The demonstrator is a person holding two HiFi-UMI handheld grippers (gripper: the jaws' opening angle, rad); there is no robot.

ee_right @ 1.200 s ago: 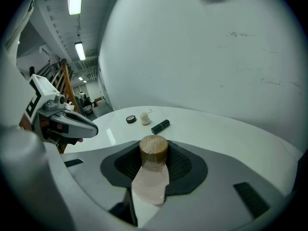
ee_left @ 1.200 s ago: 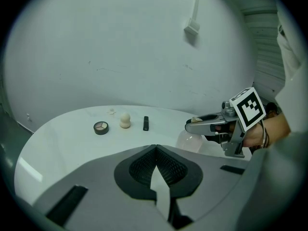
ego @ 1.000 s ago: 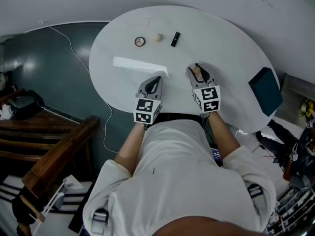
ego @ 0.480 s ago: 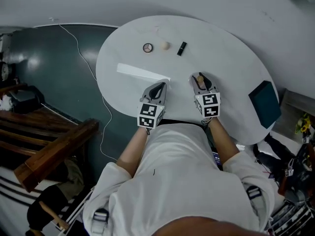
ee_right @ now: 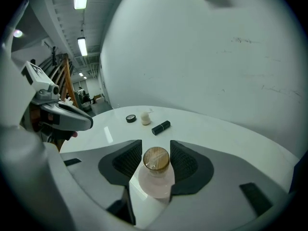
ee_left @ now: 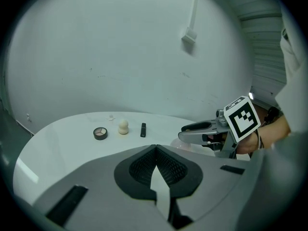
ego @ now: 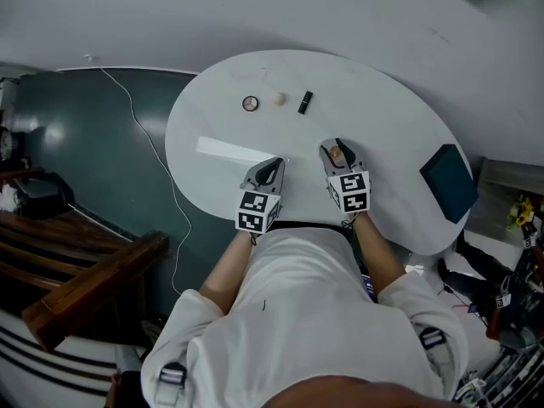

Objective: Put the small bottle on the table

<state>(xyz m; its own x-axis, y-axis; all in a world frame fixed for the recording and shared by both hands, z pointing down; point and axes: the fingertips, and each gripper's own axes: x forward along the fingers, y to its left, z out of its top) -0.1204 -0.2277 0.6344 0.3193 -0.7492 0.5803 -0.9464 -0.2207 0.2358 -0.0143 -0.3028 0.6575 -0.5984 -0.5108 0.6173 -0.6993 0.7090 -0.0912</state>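
R claw (ego: 338,147) was opening, w/ the small bottle (ee_right: 156,178) upright between its jaws, standing on the bench (ego: 387,121) near its front edge, centre of the head view. L claw (ego: 272,165) was clenched shut, just left.

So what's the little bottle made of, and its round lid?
The small bottle looks like frosted glass or plastic. It is pale pink, cloudy and matte, with no sharp glints, so I can't tell which. Its lid looks like wood or bamboo: tan, with streaky grain lines and a soft sheen.
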